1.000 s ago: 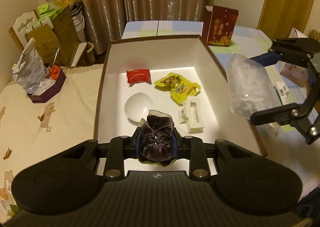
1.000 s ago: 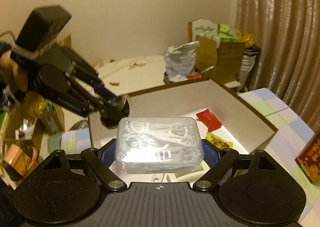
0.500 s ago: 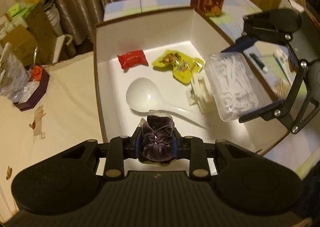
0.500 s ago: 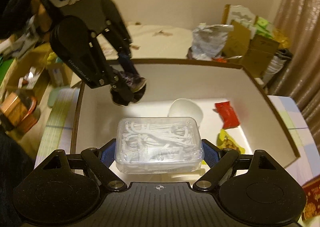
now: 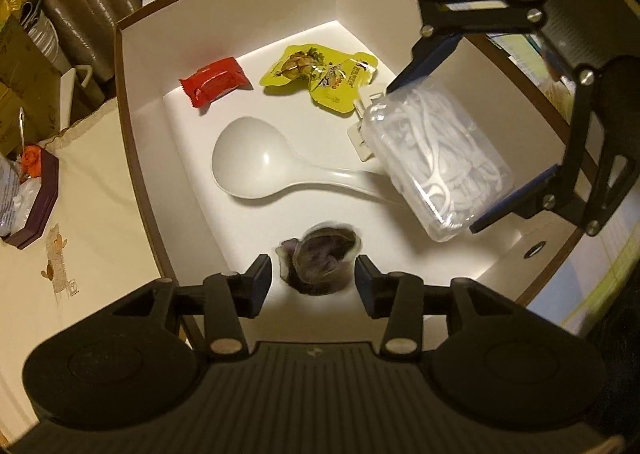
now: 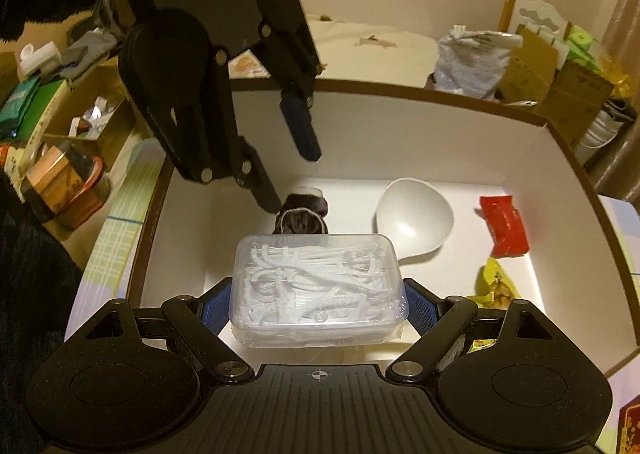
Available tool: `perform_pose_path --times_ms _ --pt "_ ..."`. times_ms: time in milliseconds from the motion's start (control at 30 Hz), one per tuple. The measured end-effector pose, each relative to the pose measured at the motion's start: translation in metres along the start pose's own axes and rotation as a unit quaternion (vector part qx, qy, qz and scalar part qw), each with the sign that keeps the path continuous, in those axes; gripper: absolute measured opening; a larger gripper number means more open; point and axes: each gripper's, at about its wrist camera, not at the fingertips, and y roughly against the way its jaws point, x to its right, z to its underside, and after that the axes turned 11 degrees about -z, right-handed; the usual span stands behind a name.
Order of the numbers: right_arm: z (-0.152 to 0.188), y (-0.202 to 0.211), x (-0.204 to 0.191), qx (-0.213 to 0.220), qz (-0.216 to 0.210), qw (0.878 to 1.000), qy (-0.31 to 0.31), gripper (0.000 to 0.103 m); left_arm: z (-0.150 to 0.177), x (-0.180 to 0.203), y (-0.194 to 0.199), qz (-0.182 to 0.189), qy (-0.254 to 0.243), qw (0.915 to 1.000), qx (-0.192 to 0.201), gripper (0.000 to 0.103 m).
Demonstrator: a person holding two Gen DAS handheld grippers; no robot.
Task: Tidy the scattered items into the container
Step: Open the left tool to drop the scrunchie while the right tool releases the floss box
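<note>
A dark velvet scrunchie (image 5: 320,262), blurred, lies loose on the floor of the white box (image 5: 140,158) with the brown rim. My left gripper (image 5: 314,280) hangs just above it. Its jaws are opening, and the pads stand apart on either side without touching the scrunchie. My right gripper (image 6: 318,294) is shut on a clear plastic case of white floss picks (image 6: 318,290) and holds it tilted inside the box, over the right side. From the right wrist view, the left gripper (image 6: 288,170) hangs over the scrunchie (image 6: 304,214).
In the box lie a white ladle (image 5: 252,158), a red packet (image 5: 214,82), a yellow snack packet (image 5: 320,78) and a white clip (image 5: 362,134), partly behind the case. A dark tray (image 5: 36,194) sits on the cream cloth to the left. Cartons and bags (image 6: 552,66) stand beyond the box.
My left jaws have parted and the scrunchie has dropped from them onto the box floor. Both grippers sank lower into the box and tipped downward, the right one carrying the floss case.
</note>
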Motion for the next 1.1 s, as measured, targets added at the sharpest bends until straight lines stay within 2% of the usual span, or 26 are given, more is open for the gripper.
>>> perform_pose_path --times_ms 333,433,667,767,800,1100 --pt "-0.006 -0.011 -0.001 -0.019 -0.007 0.999 0.050 0.088 0.002 0.000 0.003 0.003 -0.002 1.0000 0.002 0.043" --pt "-0.009 -0.015 0.001 -0.015 -0.013 0.999 0.047 0.088 0.004 -0.001 0.007 0.001 0.004 1.0000 0.002 0.048" --pt "-0.011 -0.013 0.004 -0.015 -0.019 0.999 0.034 0.089 0.008 0.000 0.015 -0.005 0.012 0.9999 0.006 0.052" --pt "-0.010 -0.009 0.002 -0.019 -0.002 0.999 0.031 0.096 0.009 0.002 0.016 -0.008 0.013 0.9999 0.006 0.055" --pt "-0.009 -0.006 0.002 -0.016 0.003 0.999 0.027 0.103 0.009 0.003 0.016 -0.009 0.014 0.9998 0.005 0.056" --pt "-0.005 0.016 -0.007 -0.004 0.016 1.000 0.004 0.103 0.004 0.013 0.023 -0.015 0.012 0.9997 0.015 0.068"
